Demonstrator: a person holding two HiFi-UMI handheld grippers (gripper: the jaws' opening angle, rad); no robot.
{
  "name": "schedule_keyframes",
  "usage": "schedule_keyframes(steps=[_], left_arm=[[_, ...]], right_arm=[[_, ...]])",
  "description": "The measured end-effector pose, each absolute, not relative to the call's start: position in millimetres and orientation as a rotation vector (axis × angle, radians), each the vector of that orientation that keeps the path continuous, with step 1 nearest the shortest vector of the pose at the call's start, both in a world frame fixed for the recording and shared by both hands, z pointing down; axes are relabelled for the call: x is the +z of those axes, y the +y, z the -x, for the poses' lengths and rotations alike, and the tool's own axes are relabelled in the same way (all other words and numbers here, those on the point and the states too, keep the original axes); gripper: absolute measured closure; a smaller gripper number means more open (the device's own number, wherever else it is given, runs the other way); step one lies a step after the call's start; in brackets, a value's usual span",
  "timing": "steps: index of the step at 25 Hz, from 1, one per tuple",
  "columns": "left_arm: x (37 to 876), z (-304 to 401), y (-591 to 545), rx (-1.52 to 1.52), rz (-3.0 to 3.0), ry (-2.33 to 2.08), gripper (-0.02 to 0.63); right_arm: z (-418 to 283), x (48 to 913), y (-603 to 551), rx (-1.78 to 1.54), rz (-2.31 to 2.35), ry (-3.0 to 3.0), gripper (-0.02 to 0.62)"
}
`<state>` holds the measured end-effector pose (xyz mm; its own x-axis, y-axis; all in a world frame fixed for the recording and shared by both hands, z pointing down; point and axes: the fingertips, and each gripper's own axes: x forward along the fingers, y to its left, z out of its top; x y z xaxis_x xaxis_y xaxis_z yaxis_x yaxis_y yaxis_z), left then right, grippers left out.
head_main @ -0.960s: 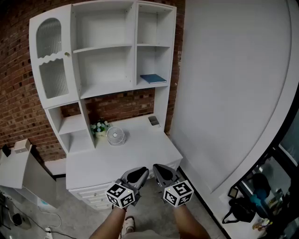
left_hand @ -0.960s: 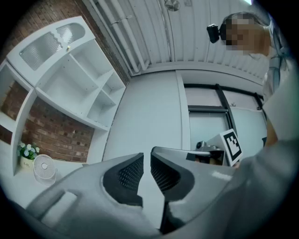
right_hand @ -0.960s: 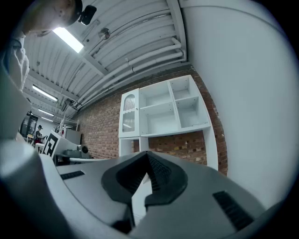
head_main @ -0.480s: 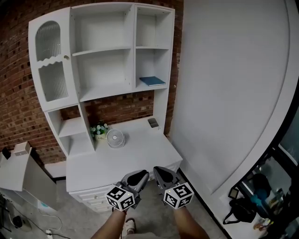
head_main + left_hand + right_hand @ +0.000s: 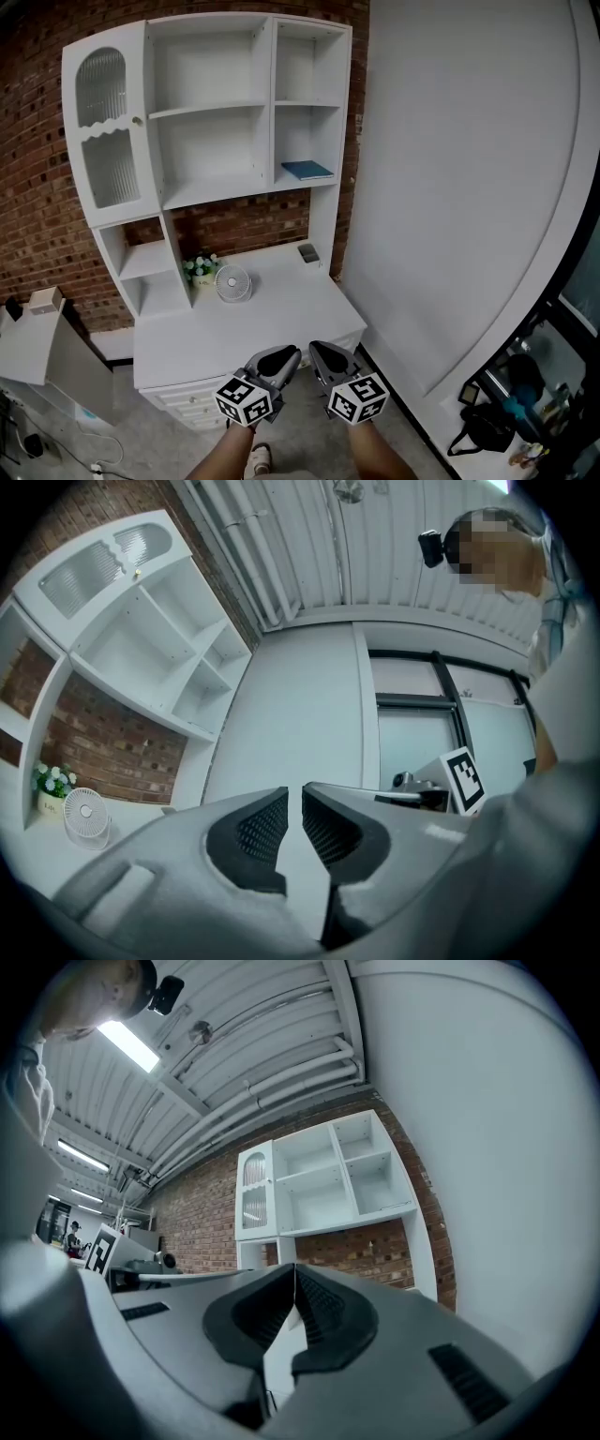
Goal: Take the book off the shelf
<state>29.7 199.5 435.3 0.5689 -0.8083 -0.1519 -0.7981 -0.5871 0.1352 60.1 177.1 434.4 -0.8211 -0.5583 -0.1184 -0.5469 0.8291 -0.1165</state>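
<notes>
A thin blue book (image 5: pixel 307 170) lies flat in the lower right compartment of the white shelf unit (image 5: pixel 216 103) that stands against the brick wall. Both grippers hover low, side by side, at the front edge of the white desk (image 5: pixel 281 314), far below the book. My left gripper (image 5: pixel 279 356) is shut with nothing in it, its jaws (image 5: pixel 295 794) nearly touching. My right gripper (image 5: pixel 322 352) is also shut and empty (image 5: pixel 294 1269). The shelf unit (image 5: pixel 328 1185) shows ahead in the right gripper view, where the book cannot be made out.
On the desk stand a small white fan (image 5: pixel 232 281), a little potted plant (image 5: pixel 200 266) and a dark small object (image 5: pixel 308 253). A glazed cabinet door (image 5: pixel 103 131) closes the shelf's left side. A curved white wall (image 5: pixel 450 187) rises at the right.
The head view has shifted slightly. Both grippers stay shut in the same place by the desk's front edge.
</notes>
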Motion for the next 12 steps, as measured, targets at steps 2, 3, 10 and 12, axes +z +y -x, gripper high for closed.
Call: schedule_keyframes(steps=[2,3,10,12], left_arm=[[435,-30,200,-0.308,-2.737,-1.399,0.554],[435,-30,200,-0.314,-2.735,-1.399,0.554],[437,-38,198,-0.324,-2.723,-1.394,0.554],[439,-41,195,-0.328,-2.716,-1.391,0.554]], right_arm=[[-62,435,178,-0.125,0.873,2.861,0.579],[-63,435,178,-0.126,0.873,2.864,0.578],[-75,437,174,-0.134,0.887,2.873,0.578],[-76,439,172,-0.140,0.885,2.875,0.578]])
